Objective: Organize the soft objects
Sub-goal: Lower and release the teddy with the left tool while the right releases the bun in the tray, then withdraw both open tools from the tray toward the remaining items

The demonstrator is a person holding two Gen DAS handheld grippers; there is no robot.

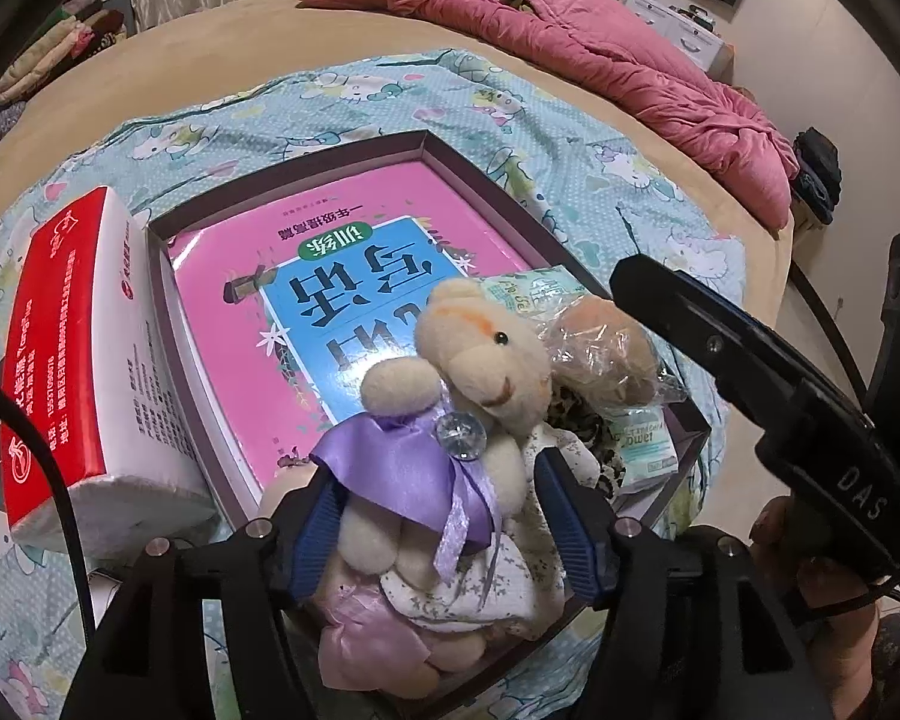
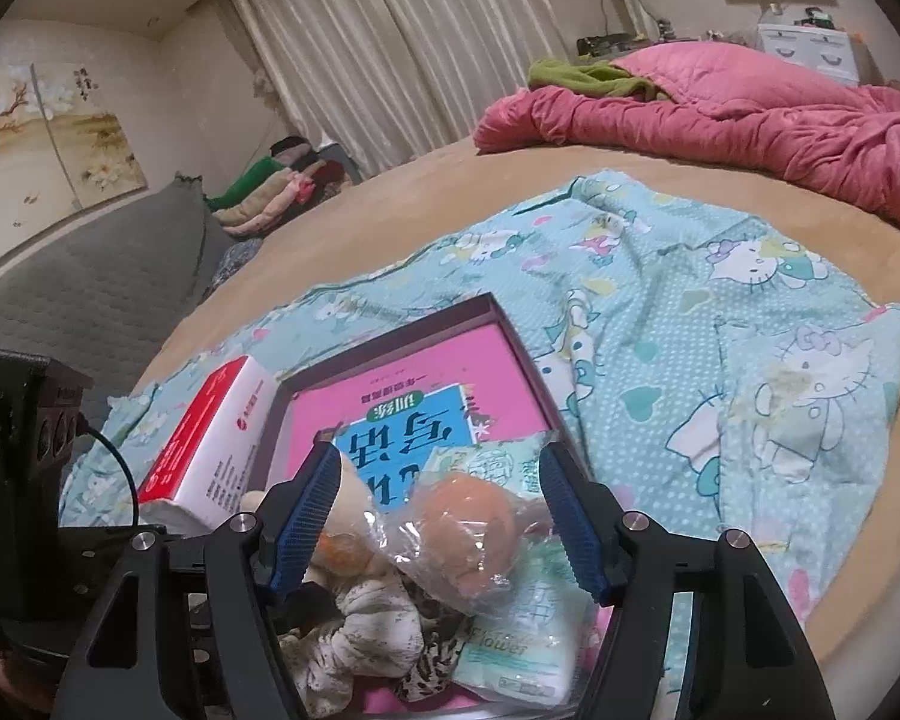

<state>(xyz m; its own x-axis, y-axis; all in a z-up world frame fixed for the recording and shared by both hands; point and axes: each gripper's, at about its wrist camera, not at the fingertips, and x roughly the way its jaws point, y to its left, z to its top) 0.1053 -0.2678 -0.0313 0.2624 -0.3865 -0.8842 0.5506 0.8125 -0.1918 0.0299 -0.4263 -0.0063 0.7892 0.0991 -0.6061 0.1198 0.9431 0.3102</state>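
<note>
A shallow dark box point(image 1: 306, 159) on the bed holds a pink book point(image 1: 330, 222). On its near end lies a cream plush bear point(image 1: 486, 360) with a purple bow, on top of white floral cloth point(image 1: 510, 588). My left gripper point(image 1: 444, 525) is open, its blue pads on either side of the bear's body. Beside the bear is an orange plush in clear plastic point(image 2: 468, 534), resting on pale green towel packs point(image 2: 528, 642). My right gripper point(image 2: 438, 516) is open around that wrapped plush, and the pads do not press it. One of its black fingers point(image 1: 690, 318) crosses the left wrist view.
A red and white tissue box point(image 1: 78, 360) stands against the box's left wall. A cartoon-print sheet point(image 2: 720, 300) lies under everything on the tan bed. A pink quilt point(image 2: 750, 114) is bunched at the far side. A person's hand point(image 1: 810, 570) holds the right gripper.
</note>
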